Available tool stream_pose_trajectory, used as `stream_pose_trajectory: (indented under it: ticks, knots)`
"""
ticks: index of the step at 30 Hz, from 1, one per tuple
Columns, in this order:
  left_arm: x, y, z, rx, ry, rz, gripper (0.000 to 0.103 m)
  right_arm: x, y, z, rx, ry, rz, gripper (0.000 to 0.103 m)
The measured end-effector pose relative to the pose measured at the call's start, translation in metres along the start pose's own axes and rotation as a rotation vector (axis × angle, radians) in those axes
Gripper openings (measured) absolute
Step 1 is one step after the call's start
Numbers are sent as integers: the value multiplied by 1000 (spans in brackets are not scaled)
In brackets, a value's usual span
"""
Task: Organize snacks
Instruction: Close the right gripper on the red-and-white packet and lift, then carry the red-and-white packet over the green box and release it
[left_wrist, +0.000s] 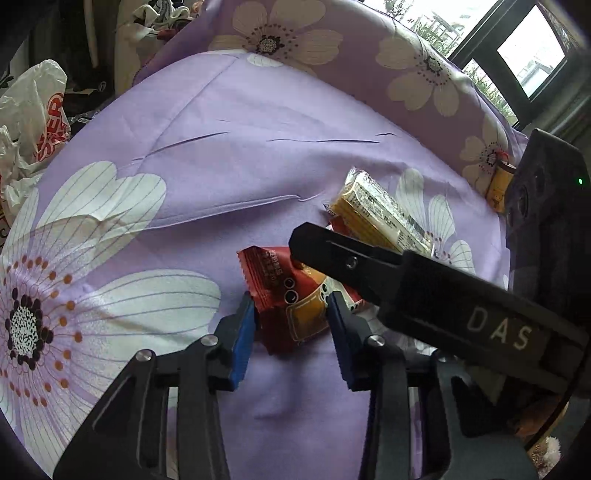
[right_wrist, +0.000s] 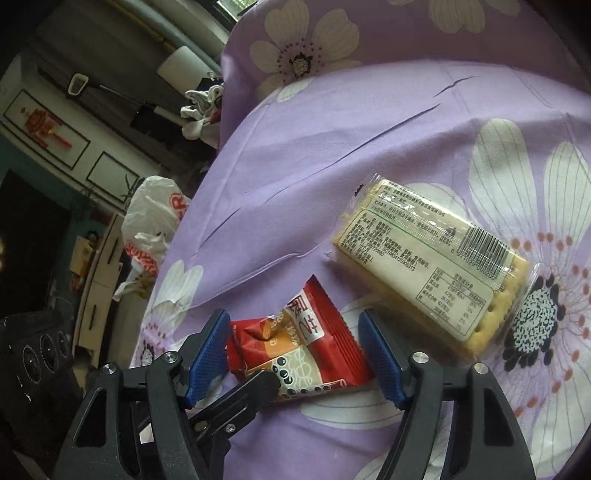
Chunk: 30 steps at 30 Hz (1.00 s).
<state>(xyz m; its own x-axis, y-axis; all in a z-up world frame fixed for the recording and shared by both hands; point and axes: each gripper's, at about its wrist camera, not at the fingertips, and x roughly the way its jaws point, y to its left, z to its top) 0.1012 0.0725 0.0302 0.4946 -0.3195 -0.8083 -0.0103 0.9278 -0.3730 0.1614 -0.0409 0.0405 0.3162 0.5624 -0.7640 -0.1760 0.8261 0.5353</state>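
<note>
The left tongs (left_wrist: 291, 325) have their blue pads (left_wrist: 242, 343) pressed on either side of a red snack packet (left_wrist: 291, 295), gripping its lower end where it lies on the purple flowered bedsheet (left_wrist: 229, 155). In the left wrist view the packet sits just past centre toward 5 o'clock, partly covered by a black finger of the right tongs (left_wrist: 325, 251) reaching in from 3 o'clock.

In the right wrist view the right tongs (right_wrist: 295, 354) stand partly open around the same red snack packet (right_wrist: 306, 354); the left pad (right_wrist: 207, 354) touches its crumpled edge, while the right pad (right_wrist: 380, 354) is just beside it, not clearly pressing. A clear-wrapped cracker pack (right_wrist: 428, 266), label up, lies at 2 o'clock from the packet, just beside it. A white plastic bag (left_wrist: 37, 122) with red lettering sits off the sheet's edge at 9 o'clock.
</note>
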Motion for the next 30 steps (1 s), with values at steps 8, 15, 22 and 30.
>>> stream_pose_trajectory:
  ticks: [8,15,22,30]
  knots:
    - [-12,-15,-7,99,-54,44,37,-13,-3,-12,27,1,4,60]
    - [-21,-41,-20,180,-81,6,39,-51,-10,-31,95,-70,-11,60]
    - [-38,-65,-35,222,-108,-107,41,-101,-5,-56,114,-175,-66,60]
    - [-52,-108,-64,338,-127,-163,42,-148,-11,-94,153,-263,-129,60]
